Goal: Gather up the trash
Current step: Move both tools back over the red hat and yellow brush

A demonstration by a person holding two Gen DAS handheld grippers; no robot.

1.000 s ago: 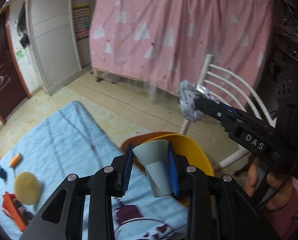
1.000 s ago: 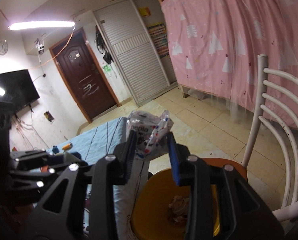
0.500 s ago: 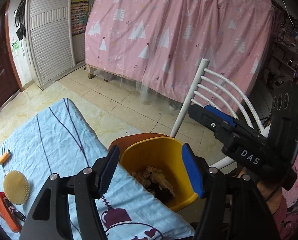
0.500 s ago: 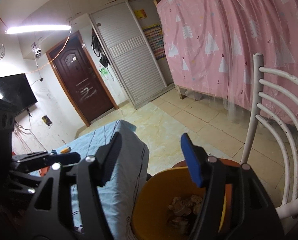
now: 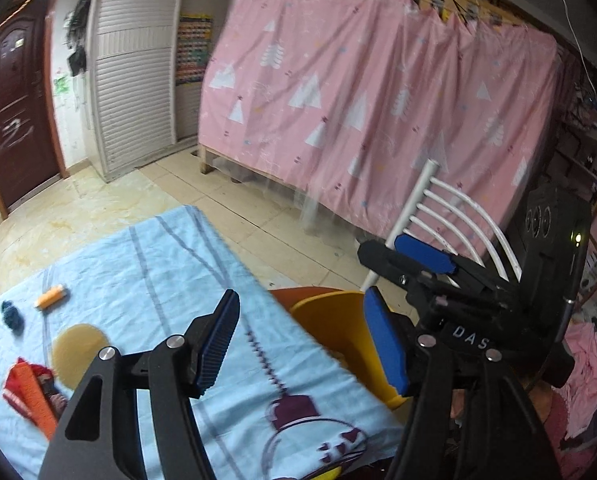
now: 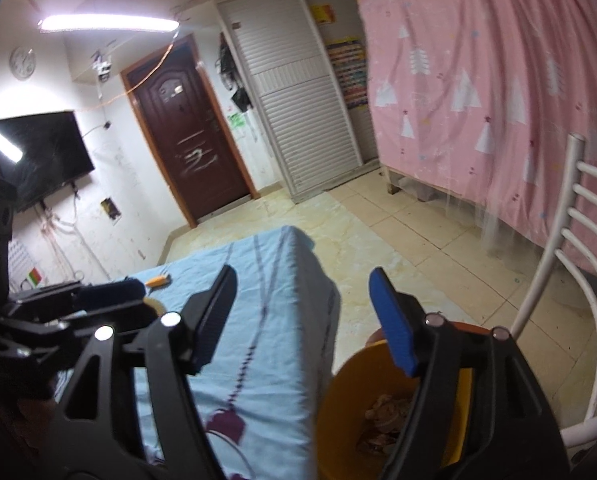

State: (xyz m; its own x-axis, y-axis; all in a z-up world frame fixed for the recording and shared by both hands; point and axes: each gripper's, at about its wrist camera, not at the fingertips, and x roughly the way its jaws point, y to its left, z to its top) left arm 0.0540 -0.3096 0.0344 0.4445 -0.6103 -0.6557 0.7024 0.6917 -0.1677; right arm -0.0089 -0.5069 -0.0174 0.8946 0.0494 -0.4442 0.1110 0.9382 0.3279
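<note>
Where each gripper held trash, left gripper (image 5: 302, 344) and right gripper (image 6: 304, 320) gape empty.

I see pale blue striped tablecloth (image 5: 170, 276), yellow bin (image 5: 338, 328) at 5 o'clock, pink curtain (image 5: 358, 92) with white trees at 12, orange tube (image 5: 51, 297) at 9, dark brown door (image 6: 186, 132).

Two tools – left tool (image 5: 302, 340), right tool (image 6: 302, 316); one yellow bin (image 5: 330, 320); one white chair (image 5: 450, 208).

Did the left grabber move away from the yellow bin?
Yes. The left gripper, empty with jaws just opened, has swung left: the yellow bin now sits under its right finger, with more blue tablecloth ahead.
</note>
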